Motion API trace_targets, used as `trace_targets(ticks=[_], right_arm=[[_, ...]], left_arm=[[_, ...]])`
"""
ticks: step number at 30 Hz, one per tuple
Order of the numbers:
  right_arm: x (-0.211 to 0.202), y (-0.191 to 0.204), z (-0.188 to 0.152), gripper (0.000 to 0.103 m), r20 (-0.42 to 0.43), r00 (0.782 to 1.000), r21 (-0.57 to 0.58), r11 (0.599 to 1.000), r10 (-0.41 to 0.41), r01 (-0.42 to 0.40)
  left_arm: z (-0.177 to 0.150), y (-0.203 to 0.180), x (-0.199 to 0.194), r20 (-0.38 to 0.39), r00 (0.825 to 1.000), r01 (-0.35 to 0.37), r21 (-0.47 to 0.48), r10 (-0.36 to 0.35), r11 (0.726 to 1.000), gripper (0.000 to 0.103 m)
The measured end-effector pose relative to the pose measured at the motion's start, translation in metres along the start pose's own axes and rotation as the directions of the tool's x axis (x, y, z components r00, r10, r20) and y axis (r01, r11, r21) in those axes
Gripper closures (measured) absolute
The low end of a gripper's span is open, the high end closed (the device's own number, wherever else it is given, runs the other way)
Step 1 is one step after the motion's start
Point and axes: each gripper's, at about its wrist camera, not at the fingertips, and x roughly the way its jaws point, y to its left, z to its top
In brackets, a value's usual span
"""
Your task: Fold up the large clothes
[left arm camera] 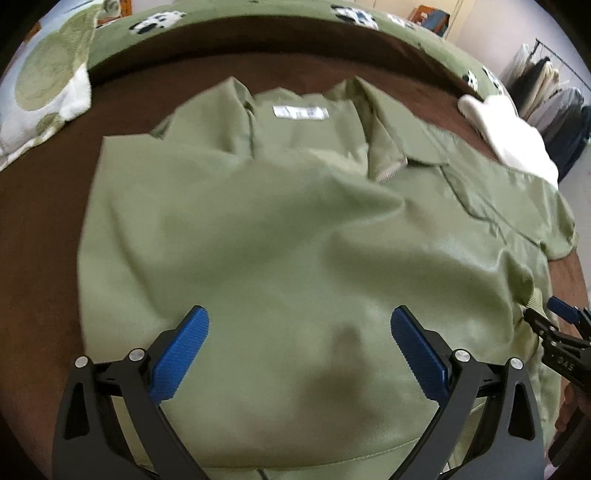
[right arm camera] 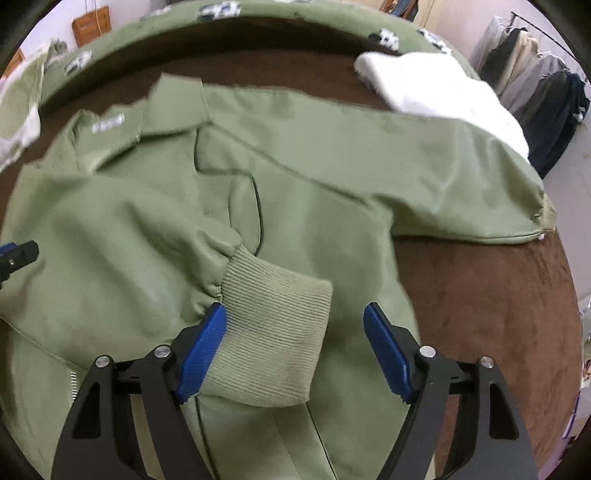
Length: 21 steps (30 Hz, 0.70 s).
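An olive-green jacket [left arm camera: 280, 229] lies spread on a brown bed cover [left arm camera: 40, 229], collar and white label [left arm camera: 300, 112] at the far end. Its left sleeve is folded across the body, and the ribbed cuff [right arm camera: 273, 332] lies between the wide-apart blue pads of my right gripper [right arm camera: 295, 314]. The left pad [right arm camera: 201, 354] touches the cuff's edge, while the right pad stands clear of it. The other sleeve [right arm camera: 424, 177] stretches out to the right. My left gripper [left arm camera: 300, 317] hovers open over the jacket's lower body with nothing between its fingers. The right gripper's tip [left arm camera: 554, 325] shows at the left wrist view's right edge.
A white folded cloth [right arm camera: 436, 92] lies at the far right of the bed. A green patterned blanket [left arm camera: 258, 18] runs along the far edge, with a patterned pillow [left arm camera: 44, 92] at the far left. Hanging clothes [right arm camera: 535, 85] stand beyond the bed on the right.
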Motion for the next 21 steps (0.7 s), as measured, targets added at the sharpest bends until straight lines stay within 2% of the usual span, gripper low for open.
trace_targets(ticks=[5, 10, 13, 15, 21], right_arm=[[0.008, 0.001, -0.002, 0.027, 0.009, 1.000, 0.006, 1.000, -0.007, 0.007], [0.000, -0.005, 0.002, 0.026, 0.015, 0.999, 0.034, 0.999, 0.034, -0.034], [-0.022, -0.016, 0.009, 0.025, 0.047, 0.997, 0.049, 0.997, 0.065, -0.067], [-0.040, -0.026, 0.016, 0.019, 0.074, 0.995, 0.055, 0.996, 0.068, -0.072], [-0.106, -0.085, 0.040, 0.012, 0.185, 0.980, 0.108, 0.990, 0.066, -0.088]], left_arm=[[-0.003, -0.009, 0.004, -0.004, 1.000, 0.001, 0.010, -0.001, 1.000, 0.006], [0.005, -0.026, -0.008, 0.006, 1.000, 0.000, 0.039, -0.001, 0.999, 0.006], [0.011, -0.039, -0.024, 0.021, 1.000, 0.011, 0.042, -0.012, 0.999, 0.006], [0.014, -0.052, -0.035, 0.014, 1.000, 0.022, 0.047, -0.022, 0.999, 0.006], [0.033, -0.104, -0.070, 0.025, 0.999, 0.035, 0.086, -0.038, 0.996, 0.006]])
